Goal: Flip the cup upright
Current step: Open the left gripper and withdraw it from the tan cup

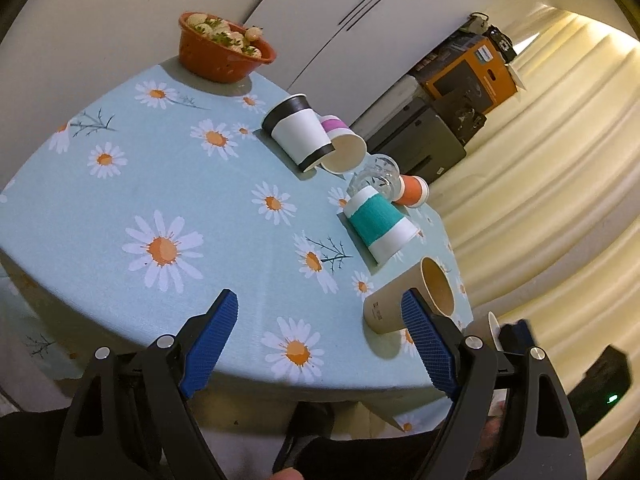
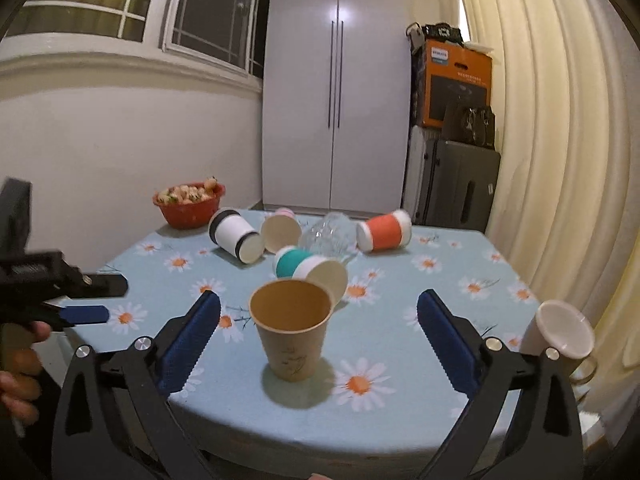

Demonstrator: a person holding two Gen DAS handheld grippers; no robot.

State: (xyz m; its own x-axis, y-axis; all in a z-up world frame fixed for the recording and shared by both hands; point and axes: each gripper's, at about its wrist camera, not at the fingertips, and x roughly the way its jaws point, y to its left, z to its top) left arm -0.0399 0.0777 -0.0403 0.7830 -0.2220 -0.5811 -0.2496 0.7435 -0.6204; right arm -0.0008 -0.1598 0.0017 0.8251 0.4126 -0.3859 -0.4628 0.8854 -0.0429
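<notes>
The right gripper (image 2: 318, 312) hangs level over the near edge of the round table covered in a pale blue daisy-print cloth (image 2: 460, 320), its blue-padded fingers (image 2: 188, 340) spread wide and holding nothing. Between them, touching neither pad, stands the plain brown paper cup (image 2: 291, 332), upright with its mouth open to the top, close to the table's near edge.

The left gripper (image 1: 320, 316) is tilted and points across the table from the near left edge, its fingers (image 1: 210, 340) also wide apart and empty. In its own view the brown paper cup (image 1: 408, 304) sits just behind the right-side pad, near the cloth's edge. From the right wrist view this tool (image 2: 86, 314) appears at the left edge of the table, with the person's hand (image 2: 20, 364) gripping its handle.

Behind the brown cup lies a teal-and-white paper cup (image 2: 310, 268) on its side. Farther back, also lying down, are a black-and-white paper cup (image 2: 236, 238), a pink-banded paper cup (image 2: 282, 228), a clear cut-glass tumbler (image 2: 330, 234) and an orange-and-white paper cup (image 2: 384, 232). A red plastic bowl of pale strawberries (image 2: 188, 204) stands at the far left edge.

The left half of the cloth and the strip along the right edge are open. A white cup (image 2: 560, 330) shows just past the near right edge, partly hidden by the gripper.
</notes>
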